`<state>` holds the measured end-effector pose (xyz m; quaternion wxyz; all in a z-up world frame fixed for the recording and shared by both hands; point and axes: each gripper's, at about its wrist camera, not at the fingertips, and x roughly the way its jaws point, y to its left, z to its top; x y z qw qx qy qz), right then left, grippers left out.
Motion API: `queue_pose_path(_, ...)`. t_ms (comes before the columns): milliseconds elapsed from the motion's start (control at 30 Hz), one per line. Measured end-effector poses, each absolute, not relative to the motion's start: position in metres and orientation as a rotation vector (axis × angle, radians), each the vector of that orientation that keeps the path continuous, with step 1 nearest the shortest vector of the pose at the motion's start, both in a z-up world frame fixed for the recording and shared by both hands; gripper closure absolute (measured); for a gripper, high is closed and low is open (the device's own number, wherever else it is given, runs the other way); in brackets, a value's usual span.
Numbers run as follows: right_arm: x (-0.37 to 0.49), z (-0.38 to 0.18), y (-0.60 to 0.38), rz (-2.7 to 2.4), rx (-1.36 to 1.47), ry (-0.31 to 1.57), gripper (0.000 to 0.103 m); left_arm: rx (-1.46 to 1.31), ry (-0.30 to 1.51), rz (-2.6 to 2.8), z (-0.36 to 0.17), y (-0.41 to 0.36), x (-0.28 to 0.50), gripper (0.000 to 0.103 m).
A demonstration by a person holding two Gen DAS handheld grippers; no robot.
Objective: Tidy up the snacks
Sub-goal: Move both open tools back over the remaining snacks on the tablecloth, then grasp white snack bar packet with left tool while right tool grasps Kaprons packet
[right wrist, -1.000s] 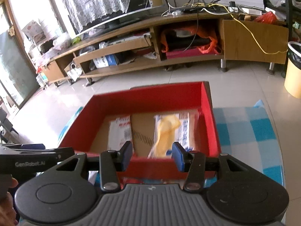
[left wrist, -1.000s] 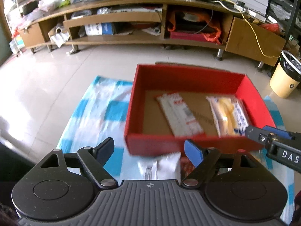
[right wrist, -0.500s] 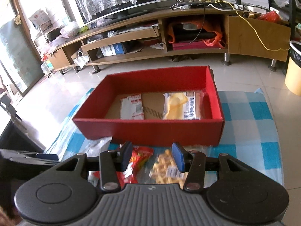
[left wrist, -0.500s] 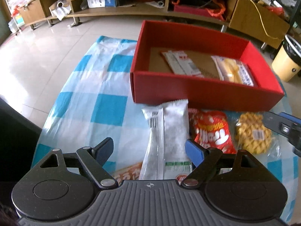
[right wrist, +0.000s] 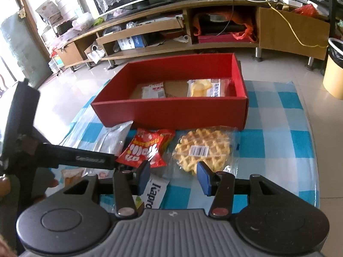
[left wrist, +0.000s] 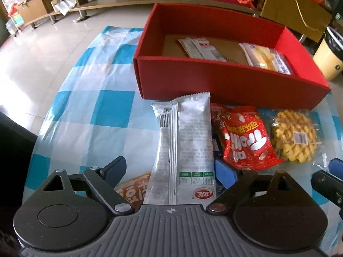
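The silver snack packet (left wrist: 188, 141) lay on the table's checked cloth (left wrist: 92, 111) just before the red box's (left wrist: 214, 85) near wall, its long axis running straight away from the left hand-held gripper (left wrist: 173, 169). That gripper's jaws were opening, straddling the packet's near end without pressing it. The red chip bag (left wrist: 246, 139) and waffle (left wrist: 293, 137) lay beside it. The right hand-held gripper (right wrist: 173, 172), narrowly parted and empty, hovered nearer the waffle.
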<state>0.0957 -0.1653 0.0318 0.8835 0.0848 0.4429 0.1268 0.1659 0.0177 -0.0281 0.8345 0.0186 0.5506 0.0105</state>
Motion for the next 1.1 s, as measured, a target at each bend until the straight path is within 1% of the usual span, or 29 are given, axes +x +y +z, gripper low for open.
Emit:
queue_pose_path(67,0.095,0.030,-0.166,0.269,0.173,0.926,0.058,0.044,1.158,0.035,-0.031,0.016,0.167,0.010)
queue_pose_path(133,0.095,0.026,-0.165,0.273,0.168,0.940,0.058,0.039,1.156,0.031,-0.030,0.015,0.168,0.016)
queue_pose_path(233,0.096,0.018,-0.162,0.283,0.175,0.979,0.057,0.022,1.164,0.011,-0.027,0.014,0.168,0.029)
queue_pose_path(267,0.096,0.015,-0.161,0.289,0.178,0.995,0.057,0.020,1.164,-0.003,-0.026,0.012,0.167,0.038)
queue_pose_path(300,0.096,0.012,-0.158,0.295,0.178,1.011,0.057,0.023,1.164,-0.008,-0.024,0.011,0.166,0.040)
queue_pose_path(400,0.094,0.004,-0.151,0.306,0.165,1.040,0.056,0.040,1.167,-0.013,-0.021,0.009,0.163,0.043)
queue_pose_path(467,0.094,0.001,-0.147,0.313,0.168,1.051,0.050,0.027,1.171,-0.020,-0.019,0.012,0.161,0.044)
queue_pose_path(600,0.098,-0.003,-0.136,0.334,0.183,1.068,0.050,-0.002,1.161,-0.024,-0.012,0.020,0.156,0.048)
queue_pose_path(667,0.100,-0.006,-0.129,0.345,0.175,1.080,0.049,-0.018,1.156,-0.025,-0.009,0.024,0.153,0.048)
queue_pose_path(767,0.102,-0.014,-0.117,0.346,0.144,1.101,0.047,-0.022,1.163,-0.034,-0.010,0.027,0.153,0.044)
queue_pose_path(800,0.102,-0.018,-0.115,0.346,0.136,1.108,0.046,-0.016,1.163,-0.030,-0.012,0.027,0.153,0.039)
queue_pose_path(833,0.102,-0.021,-0.114,0.344,0.133,1.110,0.041,-0.011,1.165,-0.027,-0.013,0.027,0.153,0.034)
queue_pose_path(867,0.102,-0.022,-0.114,0.335,0.129,1.105,0.038,-0.010,1.168,-0.024,-0.015,0.027,0.154,0.025)
queue_pose_path(900,0.102,-0.023,-0.114,0.329,0.119,1.101,0.037,-0.014,1.169,-0.020,-0.016,0.027,0.155,0.022)
queue_pose_path(1033,0.108,-0.027,-0.121,0.319,0.186,1.115,0.029,0.007,1.184,-0.019,-0.023,0.022,0.161,0.021)
queue_pose_path(1067,0.109,-0.027,-0.122,0.320,0.201,1.121,0.029,0.013,1.192,-0.017,-0.026,0.021,0.163,0.020)
queue_pose_path(1100,0.110,-0.027,-0.122,0.320,0.203,1.124,0.029,0.011,1.197,-0.018,-0.028,0.020,0.164,0.017)
